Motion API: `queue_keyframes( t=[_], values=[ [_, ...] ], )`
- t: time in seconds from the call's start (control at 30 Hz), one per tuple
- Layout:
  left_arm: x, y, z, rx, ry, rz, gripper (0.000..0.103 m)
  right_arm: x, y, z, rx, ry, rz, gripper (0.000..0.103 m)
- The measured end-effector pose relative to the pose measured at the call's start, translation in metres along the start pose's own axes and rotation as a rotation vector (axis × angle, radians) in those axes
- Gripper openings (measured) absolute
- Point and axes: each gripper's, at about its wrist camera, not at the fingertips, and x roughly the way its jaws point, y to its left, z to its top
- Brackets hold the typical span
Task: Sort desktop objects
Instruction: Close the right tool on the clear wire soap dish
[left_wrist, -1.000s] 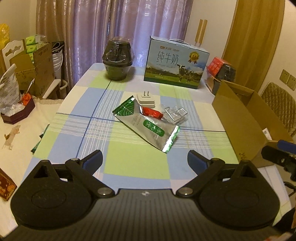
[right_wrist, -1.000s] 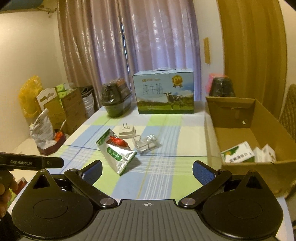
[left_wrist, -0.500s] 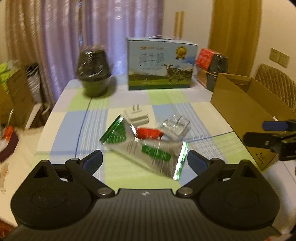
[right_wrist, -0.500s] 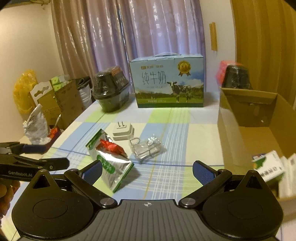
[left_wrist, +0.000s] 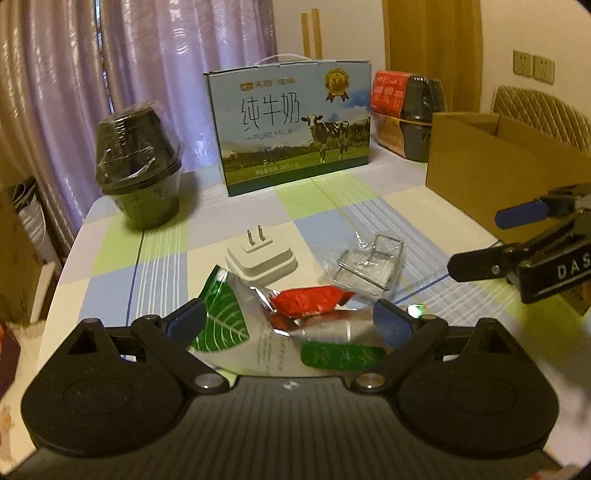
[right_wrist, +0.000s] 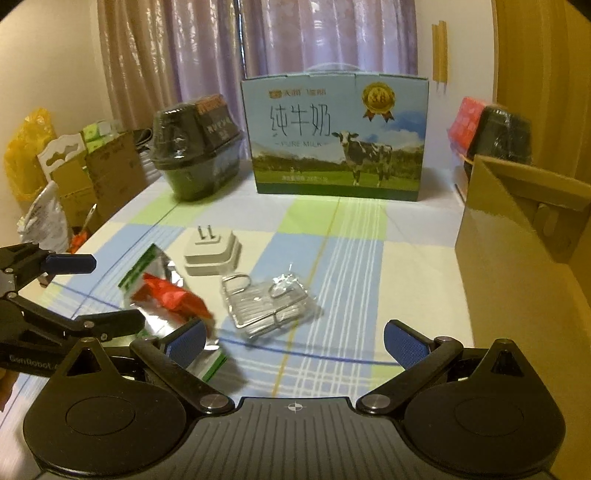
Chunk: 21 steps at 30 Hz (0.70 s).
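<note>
On the checked tablecloth lie a silver-and-green foil pouch (left_wrist: 258, 339) (right_wrist: 147, 266), a small red packet (left_wrist: 312, 301) (right_wrist: 171, 295) on top of it, a white plug adapter (left_wrist: 260, 258) (right_wrist: 212, 251) and a clear wrapped wire rack (left_wrist: 369, 264) (right_wrist: 266, 302). My left gripper (left_wrist: 288, 325) (right_wrist: 92, 291) hangs open just above the pouch, its fingers either side of the red packet. My right gripper (right_wrist: 295, 341) (left_wrist: 487, 240) is open too, low over the cloth right before the wire rack. Neither holds anything.
An open cardboard box (left_wrist: 498, 166) (right_wrist: 524, 229) stands at the table's right. At the back are a milk carton case (left_wrist: 295, 125) (right_wrist: 334, 136), a dark wrapped bowl stack (left_wrist: 138, 170) (right_wrist: 195, 147) and a red-black stack (left_wrist: 410, 110). Boxes and bags crowd the floor at left (right_wrist: 74, 177).
Both grippers have dropped lower and come forward toward the pile. The left one now straddles the pouch and red packet; the right one has closed in on the wire rack.
</note>
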Motion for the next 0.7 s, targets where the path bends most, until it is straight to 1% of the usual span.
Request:
queue_keyframes(
  t=[0.17,0.3,0.53,0.63,0.7],
  values=[
    [0.016,-0.005,0.004,0.051,-0.001,-0.03,0.094,0.023,-0.001,0.005,-0.039,0.008,0.026,0.1],
    [0.024,-0.008,0.004,0.07,0.005,-0.045,0.093,0.042,0.001,0.01,-0.084,0.015,0.045,0.1],
    [0.033,-0.004,0.005,0.077,0.004,-0.048,0.092,0.069,0.0,0.014,-0.138,0.031,0.085,0.1],
    [0.039,-0.003,0.004,0.083,0.016,-0.05,0.092,0.079,-0.002,0.015,-0.15,0.054,0.102,0.1],
    [0.04,-0.003,0.003,0.085,0.021,-0.055,0.092,0.084,-0.003,0.015,-0.162,0.075,0.119,0.097]
  ],
)
